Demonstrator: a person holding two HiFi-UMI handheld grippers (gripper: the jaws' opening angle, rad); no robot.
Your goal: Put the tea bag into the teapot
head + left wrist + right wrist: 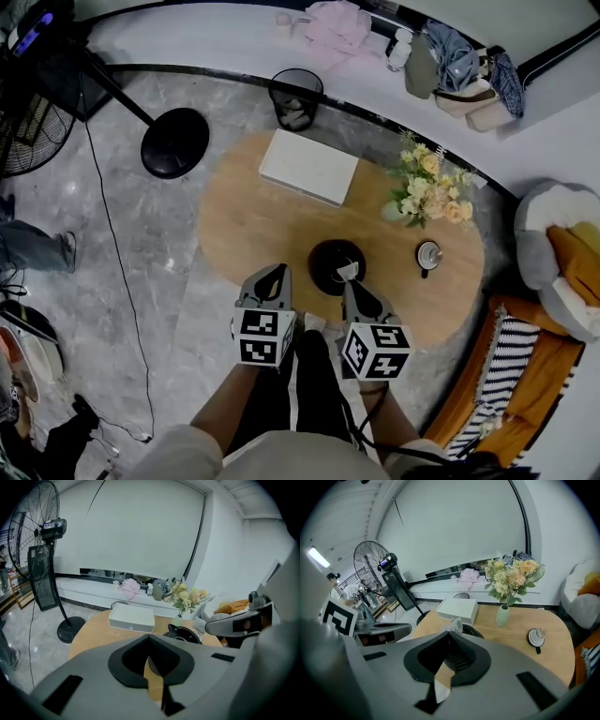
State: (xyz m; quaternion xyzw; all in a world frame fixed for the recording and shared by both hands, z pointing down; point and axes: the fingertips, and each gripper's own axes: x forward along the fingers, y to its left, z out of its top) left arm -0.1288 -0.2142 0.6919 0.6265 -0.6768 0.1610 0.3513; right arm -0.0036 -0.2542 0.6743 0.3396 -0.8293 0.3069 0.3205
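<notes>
A black teapot (328,262) stands open-topped near the front edge of the oval wooden table (244,225). Its small lid (427,253) lies apart to the right. My right gripper (349,283) hovers over the pot's near rim, shut on a white tea bag (348,272). In the right gripper view the tea bag (454,624) sticks up past the closed tips of my right gripper (449,634), with the teapot (471,631) just behind. My left gripper (275,272) is to the pot's left, shut with nothing in it. The left gripper view shows my left gripper (149,638) closed and the teapot (183,633) ahead on the right.
A white box (307,166) lies at the table's far side and a vase of flowers (427,192) stands at the far right. A wire bin (296,98) and a fan's round base (174,142) stand on the floor beyond. An orange sofa (530,375) is to the right.
</notes>
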